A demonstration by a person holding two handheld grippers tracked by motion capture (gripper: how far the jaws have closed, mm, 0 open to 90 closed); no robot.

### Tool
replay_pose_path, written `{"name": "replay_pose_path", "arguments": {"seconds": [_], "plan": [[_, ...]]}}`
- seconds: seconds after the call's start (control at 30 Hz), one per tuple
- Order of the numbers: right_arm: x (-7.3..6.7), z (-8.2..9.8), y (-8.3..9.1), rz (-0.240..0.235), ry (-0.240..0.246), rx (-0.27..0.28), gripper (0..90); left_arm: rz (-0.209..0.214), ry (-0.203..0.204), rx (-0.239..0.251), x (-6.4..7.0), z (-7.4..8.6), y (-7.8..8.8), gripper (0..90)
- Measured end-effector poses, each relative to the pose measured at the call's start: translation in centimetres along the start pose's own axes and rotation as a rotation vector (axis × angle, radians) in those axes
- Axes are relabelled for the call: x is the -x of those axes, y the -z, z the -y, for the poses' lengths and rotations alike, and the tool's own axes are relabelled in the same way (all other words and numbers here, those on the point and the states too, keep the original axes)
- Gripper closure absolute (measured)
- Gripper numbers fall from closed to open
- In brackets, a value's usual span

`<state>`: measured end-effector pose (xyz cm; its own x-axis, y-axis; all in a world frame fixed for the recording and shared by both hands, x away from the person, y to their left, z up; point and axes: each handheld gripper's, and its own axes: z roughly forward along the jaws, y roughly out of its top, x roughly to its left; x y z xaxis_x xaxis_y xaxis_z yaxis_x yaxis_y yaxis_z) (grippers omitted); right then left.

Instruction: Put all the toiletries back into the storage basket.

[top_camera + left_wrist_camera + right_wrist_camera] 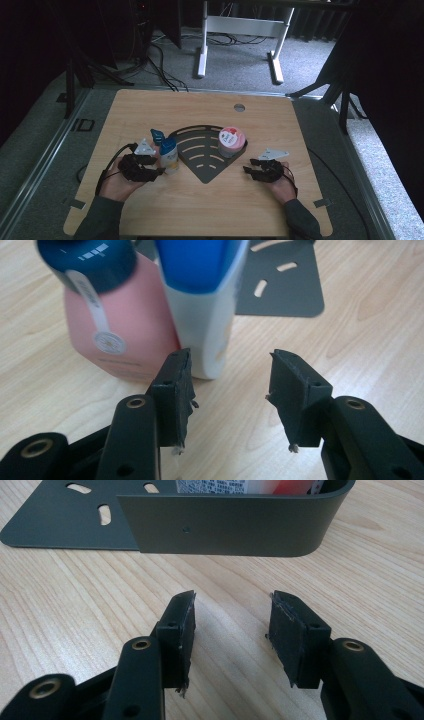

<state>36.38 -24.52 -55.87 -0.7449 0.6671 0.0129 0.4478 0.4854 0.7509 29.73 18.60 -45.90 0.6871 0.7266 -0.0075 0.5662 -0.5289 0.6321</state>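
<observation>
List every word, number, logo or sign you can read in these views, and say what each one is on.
No text reads clearly.
Pink bottle: white round emblem and band on its dark cap, lettering too blurred.
White bottle with blue cap: no legible print.
Pink tub: red heart shape on its lid, wording too small.
Tub label behind the dark rack's wall: rows of fine print, too small to read.

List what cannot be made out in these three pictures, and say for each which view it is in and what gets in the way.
- Pink jar, right gripper view: the rack's grey wall hides its lower part, the top edge cuts the rest; label print unreadable.
- Pink bottle and white bottle, left gripper view: tops cut off by the edge; labels blurred.
- Both bottles' labels, high view: too small to read.
- Left gripper, high view: too dark and small to judge jaw spacing.
</observation>
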Motion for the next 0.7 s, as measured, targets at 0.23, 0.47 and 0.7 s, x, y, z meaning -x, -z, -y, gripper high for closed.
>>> {"name": "replay_pose_path", "arguments": {"seconds": [0.23,0.47,0.7], "plan": [[0.0,0.0,0.0,-0.002,-0.001,-0.001,52.8,-0.011,-0.005,-0.006,-0.5,-0.8,-0.3,49.4],[0.0,0.0,0.0,0.0,0.001,-0.001,52.8,-0.01,-0.007,-0.008,-0.9,-1.6,-0.7,48.8],[0.0,0.0,0.0,-0.002,0.0,-0.001,52.7,-0.002,-0.02,-0.007,-0.8,-2.5,-1.1,49.4]]}}
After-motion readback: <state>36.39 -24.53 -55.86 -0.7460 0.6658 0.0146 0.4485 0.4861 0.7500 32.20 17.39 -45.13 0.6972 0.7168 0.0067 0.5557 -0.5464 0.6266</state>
